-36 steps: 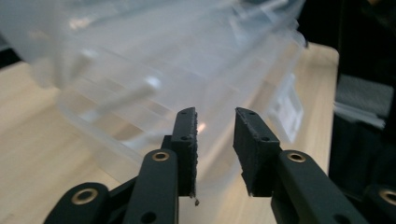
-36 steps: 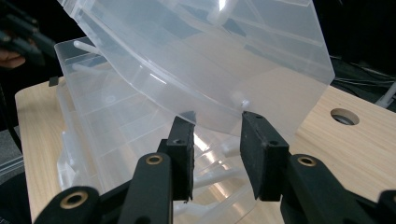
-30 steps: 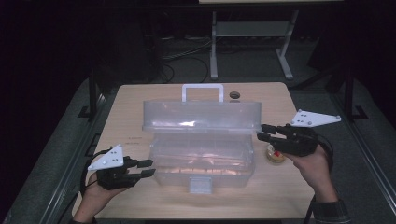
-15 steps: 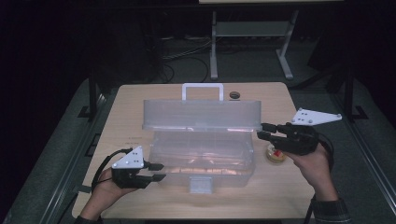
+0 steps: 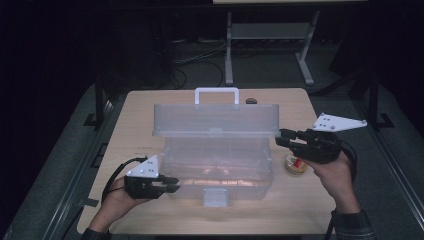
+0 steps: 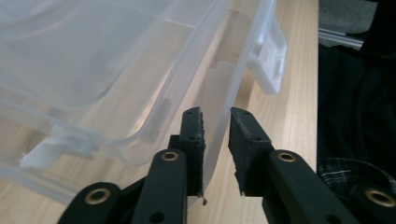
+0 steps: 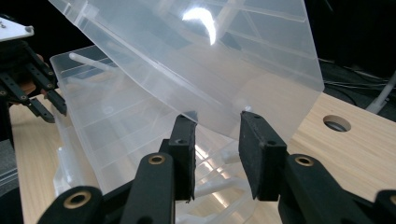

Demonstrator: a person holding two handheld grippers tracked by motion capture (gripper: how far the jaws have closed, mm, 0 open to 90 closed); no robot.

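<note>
A clear plastic box (image 5: 215,170) stands mid-table, its lid (image 5: 215,120) with a white handle (image 5: 216,95) raised partway. My right gripper (image 5: 281,140) is at the lid's right end. In the right gripper view the lid's (image 7: 210,60) lower corner lies between the jaws of my right gripper (image 7: 217,121), which are shut on it. My left gripper (image 5: 172,186) is at the box's front left corner. Its jaws have just been closing. In the left gripper view my left gripper (image 6: 215,116) straddles the clear wall (image 6: 219,93), with a gap still showing at the right jaw.
A small round jar (image 5: 295,165) with something red in it sits on the table under my right hand. The box's white latch (image 5: 216,196) hangs at its front. A round hole (image 5: 251,101) is in the tabletop behind the box. Dark floor, cables and a metal stand (image 5: 270,45) lie beyond.
My left hand has moved right, up to the box's front left corner, and its jaws have narrowed around the wall. The right hand and the raised lid have not moved.
</note>
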